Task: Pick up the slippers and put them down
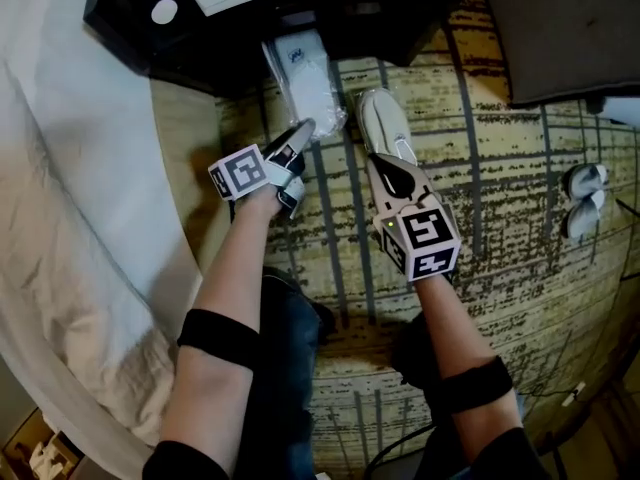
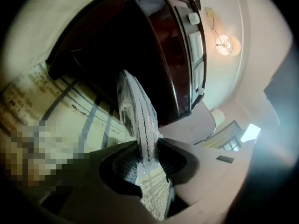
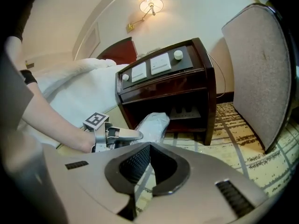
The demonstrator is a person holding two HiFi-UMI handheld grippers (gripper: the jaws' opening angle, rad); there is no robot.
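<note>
Pickup is judged done: slippers (image 2: 133, 104) are pinched in the near-closed jaws of the left gripper (image 2: 148, 150), jutting ahead of it, the right gripper (image 3: 145, 162) alongside is shut and empty; lowering and release are called for.

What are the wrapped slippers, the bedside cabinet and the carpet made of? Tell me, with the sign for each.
The wrapped slippers: clear plastic film, crinkled with glossy glints; the white inside is probably soft fabric.
The bedside cabinet: dark wood or veneer, polished, since its front reflects light.
The carpet: a woven textile, matt, beige with dark stripes.
</note>
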